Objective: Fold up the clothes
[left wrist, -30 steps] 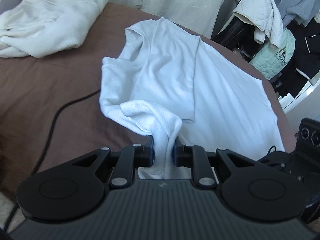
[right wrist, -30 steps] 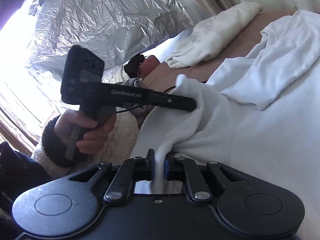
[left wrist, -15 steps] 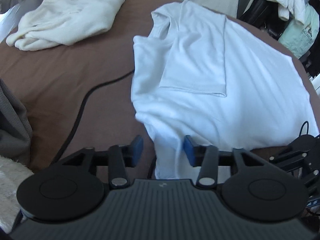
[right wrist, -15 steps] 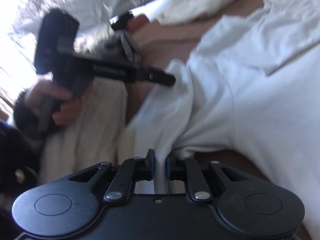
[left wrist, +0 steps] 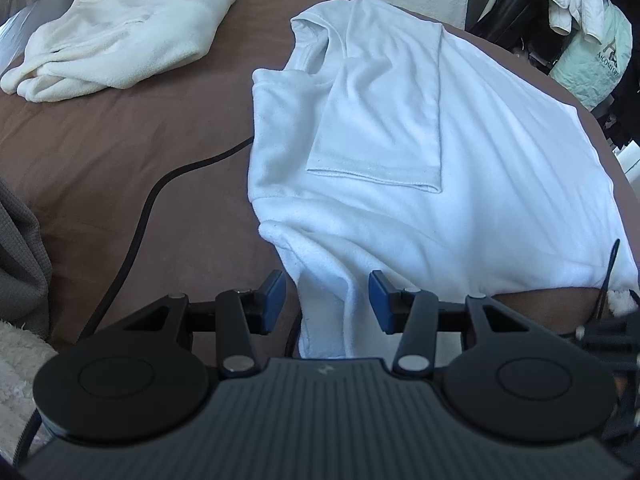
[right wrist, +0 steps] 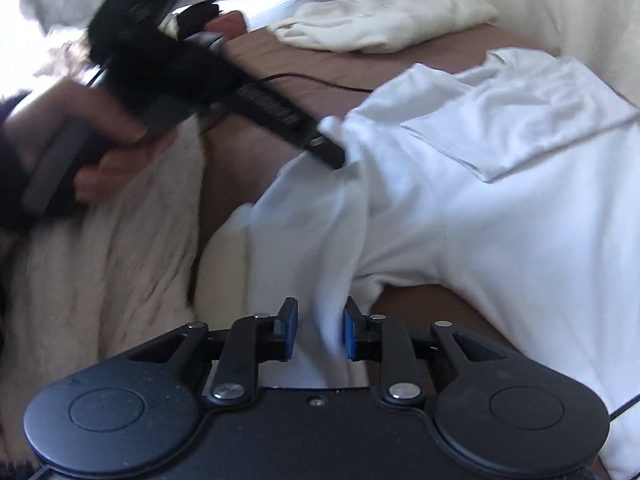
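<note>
Only the right wrist view shows the hand [right wrist: 76,140] carrying the left gripper [left wrist: 327,307], spread around the white shirt [left wrist: 460,168] hem on the brown bed [left wrist: 120,152]. The right gripper [right wrist: 317,330] is opening, hem between its pads; bare bed lies left of the shirt, crossed by 1 black cable [left wrist: 160,184].

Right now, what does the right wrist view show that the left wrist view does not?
Only the right wrist view shows the person's hand holding the left gripper from the side. Only the left wrist view shows the clothes pile at the far right. Both show the white T-shirt, the cream garment, the black cable and the brown bed cover.
</note>
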`<state>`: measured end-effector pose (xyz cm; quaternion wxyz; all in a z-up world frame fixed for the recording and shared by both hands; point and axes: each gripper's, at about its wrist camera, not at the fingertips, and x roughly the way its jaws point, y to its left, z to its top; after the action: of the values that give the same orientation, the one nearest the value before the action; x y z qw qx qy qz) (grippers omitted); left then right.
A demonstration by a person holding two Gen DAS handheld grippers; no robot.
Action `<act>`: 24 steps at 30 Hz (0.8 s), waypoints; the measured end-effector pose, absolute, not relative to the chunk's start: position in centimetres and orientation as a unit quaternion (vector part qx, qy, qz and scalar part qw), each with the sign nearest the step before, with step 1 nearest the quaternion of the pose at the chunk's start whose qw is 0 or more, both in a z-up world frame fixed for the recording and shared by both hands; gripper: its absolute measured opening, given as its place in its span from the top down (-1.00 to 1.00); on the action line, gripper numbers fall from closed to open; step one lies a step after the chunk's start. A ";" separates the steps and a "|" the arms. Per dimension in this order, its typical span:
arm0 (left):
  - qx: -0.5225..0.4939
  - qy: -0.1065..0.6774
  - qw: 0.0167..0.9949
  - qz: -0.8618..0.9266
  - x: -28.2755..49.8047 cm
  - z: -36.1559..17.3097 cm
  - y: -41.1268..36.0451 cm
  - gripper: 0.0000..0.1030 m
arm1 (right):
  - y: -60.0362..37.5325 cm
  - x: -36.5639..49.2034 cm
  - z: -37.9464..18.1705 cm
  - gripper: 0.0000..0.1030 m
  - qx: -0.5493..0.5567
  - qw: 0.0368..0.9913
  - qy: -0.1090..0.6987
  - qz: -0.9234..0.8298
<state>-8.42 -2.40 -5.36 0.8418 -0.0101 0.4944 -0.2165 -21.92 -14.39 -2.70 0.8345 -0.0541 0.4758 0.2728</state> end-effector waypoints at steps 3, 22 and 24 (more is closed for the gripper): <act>-0.020 0.490 0.844 -0.217 -8.3 -5.2 -2.1 0.13 | -13.3 -22.4 -2.1 0.80 -0.076 0.833 0.454 0.308; -0.108 0.432 0.853 -0.271 -0.7 -0.6 -0.7 -0.16 | -24.9 -5.5 8.8 0.52 -0.055 0.937 0.268 0.217; -0.135 0.443 0.839 -0.286 0.8 -1.5 -1.6 -0.16 | -27.4 -3.0 7.1 0.22 0.004 0.942 0.301 0.149</act>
<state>0.76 -1.55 -1.51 0.8390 -0.1355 0.4427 -0.2858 -3.02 -27.35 7.12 0.9419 0.0039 0.3009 0.1493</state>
